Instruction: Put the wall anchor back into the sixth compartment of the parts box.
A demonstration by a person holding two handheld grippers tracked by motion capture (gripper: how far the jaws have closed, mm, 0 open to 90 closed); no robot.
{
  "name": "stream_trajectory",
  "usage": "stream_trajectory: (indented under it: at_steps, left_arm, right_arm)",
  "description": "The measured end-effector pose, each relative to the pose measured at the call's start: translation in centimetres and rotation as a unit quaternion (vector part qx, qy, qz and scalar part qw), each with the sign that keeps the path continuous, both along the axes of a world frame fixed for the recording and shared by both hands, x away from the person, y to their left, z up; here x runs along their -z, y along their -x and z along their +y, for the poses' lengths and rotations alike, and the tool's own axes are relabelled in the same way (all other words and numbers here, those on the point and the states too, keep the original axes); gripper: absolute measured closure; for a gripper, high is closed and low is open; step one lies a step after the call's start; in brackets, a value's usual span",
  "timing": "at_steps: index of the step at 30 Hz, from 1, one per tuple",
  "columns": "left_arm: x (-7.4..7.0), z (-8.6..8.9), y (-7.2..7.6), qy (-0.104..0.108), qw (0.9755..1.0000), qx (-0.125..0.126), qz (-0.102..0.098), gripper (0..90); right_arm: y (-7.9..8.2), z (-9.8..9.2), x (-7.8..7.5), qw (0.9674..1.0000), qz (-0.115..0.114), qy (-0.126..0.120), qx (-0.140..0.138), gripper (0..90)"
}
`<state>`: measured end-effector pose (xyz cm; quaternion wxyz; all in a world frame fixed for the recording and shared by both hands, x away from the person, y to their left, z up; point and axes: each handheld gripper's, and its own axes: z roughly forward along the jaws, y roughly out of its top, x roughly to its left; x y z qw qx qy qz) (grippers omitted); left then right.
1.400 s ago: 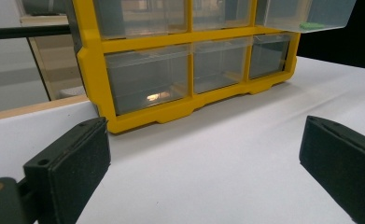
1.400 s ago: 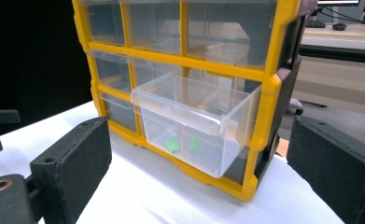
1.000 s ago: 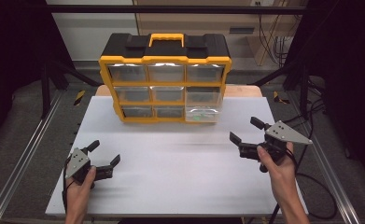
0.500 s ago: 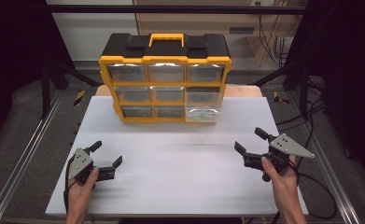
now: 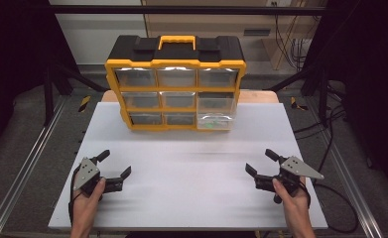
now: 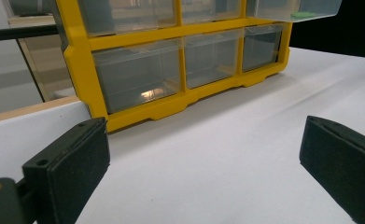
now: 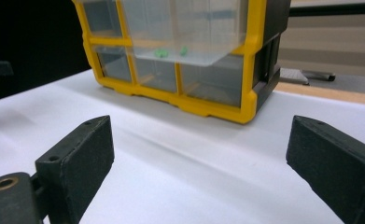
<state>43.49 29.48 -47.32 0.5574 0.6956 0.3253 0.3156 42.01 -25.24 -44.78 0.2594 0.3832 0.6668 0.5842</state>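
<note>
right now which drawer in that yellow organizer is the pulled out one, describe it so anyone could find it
On the white table stands a yellow and black organizer with clear drawers. Look at its right column: the pulled-out drawer juts forward there, with small green bits inside, while its neighbours sit flush.

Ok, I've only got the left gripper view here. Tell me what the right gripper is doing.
Observer: The right gripper is open and holds nothing, low over the white table near its right edge.
Operator: Now describe the top of the organizer.
Observer: The organizer has a black lid with a yellow handle at its middle.
Operator: Check inside the pulled-out drawer.
Observer: The right gripper view shows two small green pieces on the floor of the drawer.
</note>
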Motion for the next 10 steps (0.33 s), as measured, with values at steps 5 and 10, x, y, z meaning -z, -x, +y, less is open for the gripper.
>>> stream_trajectory:
  at_steps: [5, 10]
  left_arm:
    - [0.1, 0.0, 0.0, 0.004, 1.0, 0.002, 0.001, 1.4]
    - [0.0, 0.1, 0.0, 0.005, 1.0, 0.001, 0.002, 1.4]
  right_arm:
    - [-0.4, 0.9, 1.1, 0.9999, 0.008, 0.007, -0.006, 7.3]
    - [-1.0, 1.8, 1.8, 0.9997, 0.021, 0.014, -0.006, 7.3]
